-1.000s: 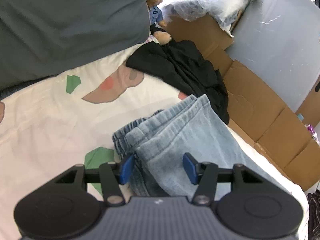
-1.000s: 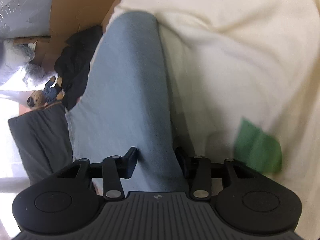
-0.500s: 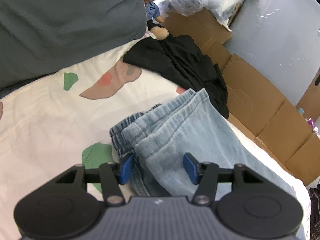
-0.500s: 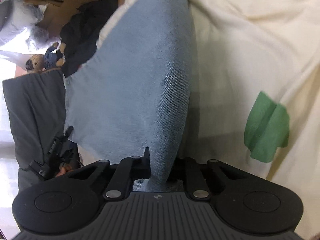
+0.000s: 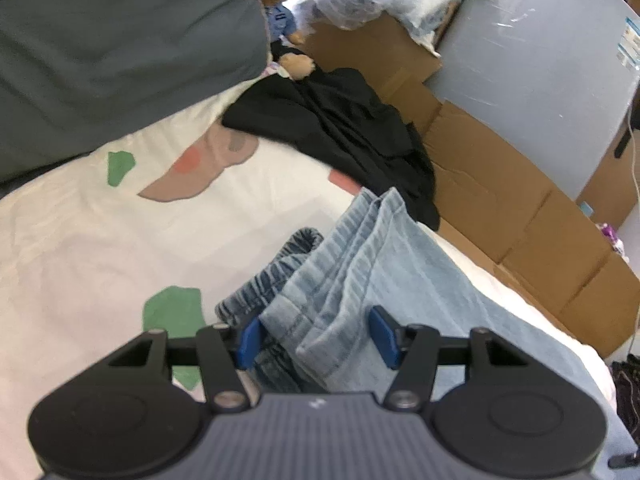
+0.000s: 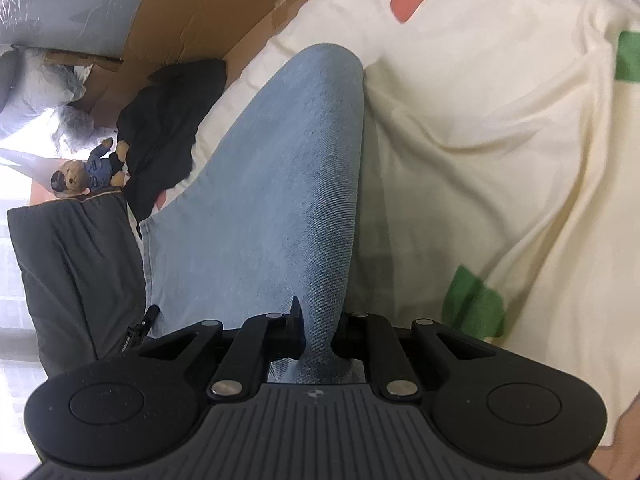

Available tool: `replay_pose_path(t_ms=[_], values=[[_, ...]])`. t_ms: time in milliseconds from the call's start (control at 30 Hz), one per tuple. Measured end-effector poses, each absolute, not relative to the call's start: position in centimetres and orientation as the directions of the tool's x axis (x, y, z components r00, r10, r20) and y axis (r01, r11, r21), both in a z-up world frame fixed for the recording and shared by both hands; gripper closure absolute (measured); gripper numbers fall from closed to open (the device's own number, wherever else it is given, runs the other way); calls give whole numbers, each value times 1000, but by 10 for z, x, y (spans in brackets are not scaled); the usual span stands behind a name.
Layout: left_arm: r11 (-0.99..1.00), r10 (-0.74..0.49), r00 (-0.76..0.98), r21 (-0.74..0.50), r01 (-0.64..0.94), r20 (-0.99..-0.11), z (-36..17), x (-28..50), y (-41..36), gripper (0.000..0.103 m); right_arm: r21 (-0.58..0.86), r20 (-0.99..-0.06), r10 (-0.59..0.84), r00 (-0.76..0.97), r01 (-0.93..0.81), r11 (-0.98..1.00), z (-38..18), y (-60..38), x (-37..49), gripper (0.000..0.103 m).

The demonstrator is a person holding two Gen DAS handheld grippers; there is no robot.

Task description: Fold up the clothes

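Observation:
Light blue jeans lie on a cream bed sheet printed with coloured patches. My left gripper is open, and the bunched elastic waistband sits between its blue pads without being clamped. In the right wrist view the jeans stretch away as one long folded leg toward the bed's far edge. My right gripper is shut on the near end of that leg, and the denim is pinched into a narrow neck between the black fingers.
A crumpled black garment lies beyond the jeans near the bed's edge, with a teddy bear behind it. A dark grey quilt fills the upper left. Flattened cardboard lines the floor beside the bed.
My right gripper has closed on the jeans leg and the denim now rises taut from it. The waistband at my left gripper has bunched and shifted slightly; that gripper stays open.

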State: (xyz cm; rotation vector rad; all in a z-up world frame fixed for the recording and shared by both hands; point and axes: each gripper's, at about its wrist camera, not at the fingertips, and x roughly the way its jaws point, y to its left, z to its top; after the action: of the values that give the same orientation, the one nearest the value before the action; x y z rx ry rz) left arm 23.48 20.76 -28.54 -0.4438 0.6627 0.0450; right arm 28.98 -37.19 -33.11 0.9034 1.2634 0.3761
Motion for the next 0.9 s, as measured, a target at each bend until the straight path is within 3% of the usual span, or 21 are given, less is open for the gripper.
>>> replay_pose_path(t_ms=[233,367,467,567,633,767,900], values=[[904,-197,759,-415,-105,-621,-284,230,192,55,732,-679,648,343,258,631,-321,-410,293,95],[907,-208,759,-413,-87,-617,-281,228,187,68,731,-682,645,345,293,616,-331,-423,284,95],[907,-202,767,-413,-89,-609,-279,228,188,72,729,-685,659,312,313,609,-350,-426,279,91],[907,-197,774,-412,-90,-602,-277,227,189,76,735,-676,671,306,356,578,-375,-429,269,76],[906,-193,779,-412,-91,-597,-276,227,190,79,737,-670,679,302,385,556,-391,-433,261,57],[905,-187,788,-414,-94,-586,-274,226,191,87,776,-614,722,320,415,475,-408,-441,243,55],[902,-181,783,-419,-110,-595,-274,227,194,87,788,-599,734,321,398,469,-407,-437,234,50]])
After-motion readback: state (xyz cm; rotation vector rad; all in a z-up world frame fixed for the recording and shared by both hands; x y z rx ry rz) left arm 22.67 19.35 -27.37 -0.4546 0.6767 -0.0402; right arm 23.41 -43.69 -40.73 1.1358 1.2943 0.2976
